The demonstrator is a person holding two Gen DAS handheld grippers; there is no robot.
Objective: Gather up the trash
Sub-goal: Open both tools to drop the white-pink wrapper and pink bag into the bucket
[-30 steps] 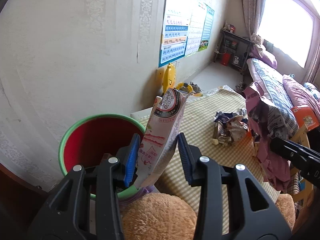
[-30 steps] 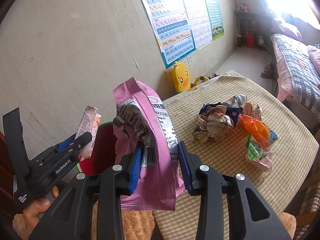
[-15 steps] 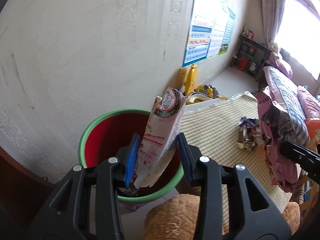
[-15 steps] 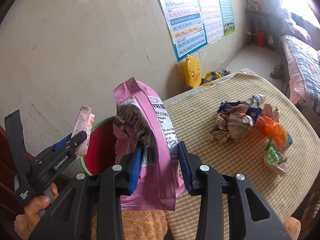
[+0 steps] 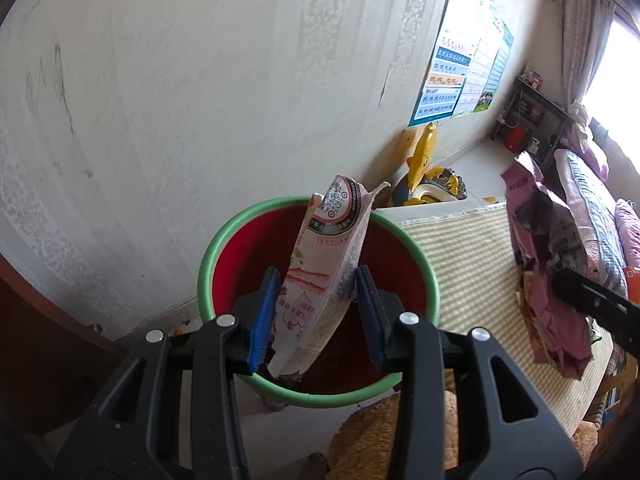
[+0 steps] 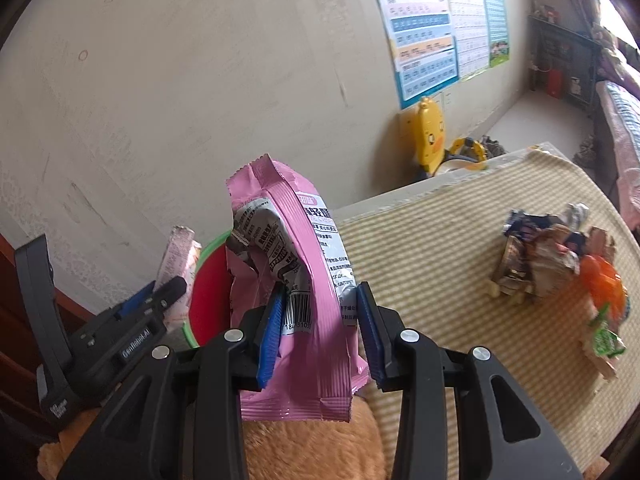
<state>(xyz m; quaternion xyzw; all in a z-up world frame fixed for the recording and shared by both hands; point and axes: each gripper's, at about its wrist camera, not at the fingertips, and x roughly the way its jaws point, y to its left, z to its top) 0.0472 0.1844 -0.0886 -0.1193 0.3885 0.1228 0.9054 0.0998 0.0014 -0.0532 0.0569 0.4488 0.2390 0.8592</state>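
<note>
My left gripper (image 5: 314, 312) is shut on a white and pink wrapper (image 5: 324, 264) and holds it upright over the mouth of a red bin with a green rim (image 5: 236, 228). The same gripper (image 6: 160, 300) with its wrapper (image 6: 178, 264) shows at the left of the right wrist view, beside the bin (image 6: 208, 280). My right gripper (image 6: 320, 328) is shut on a crumpled pink snack bag (image 6: 296, 280), held above the table's near edge, right of the bin. That bag (image 5: 548, 264) also hangs at the right of the left wrist view.
A table with a yellow checked cloth (image 6: 432, 248) stands right of the bin and carries a pile of crumpled wrappers (image 6: 552, 256) and an orange bag (image 6: 604, 284). A fuzzy tan thing (image 6: 312, 448) lies below the grippers. The wall (image 5: 200, 80) is close behind; a yellow duck potty (image 6: 432, 136) stands by it.
Both grippers have moved left toward the bin, each still gripping its wrapper. The bin now sits directly under the left gripper's wrapper, and the pile on the table has slid to the right.
</note>
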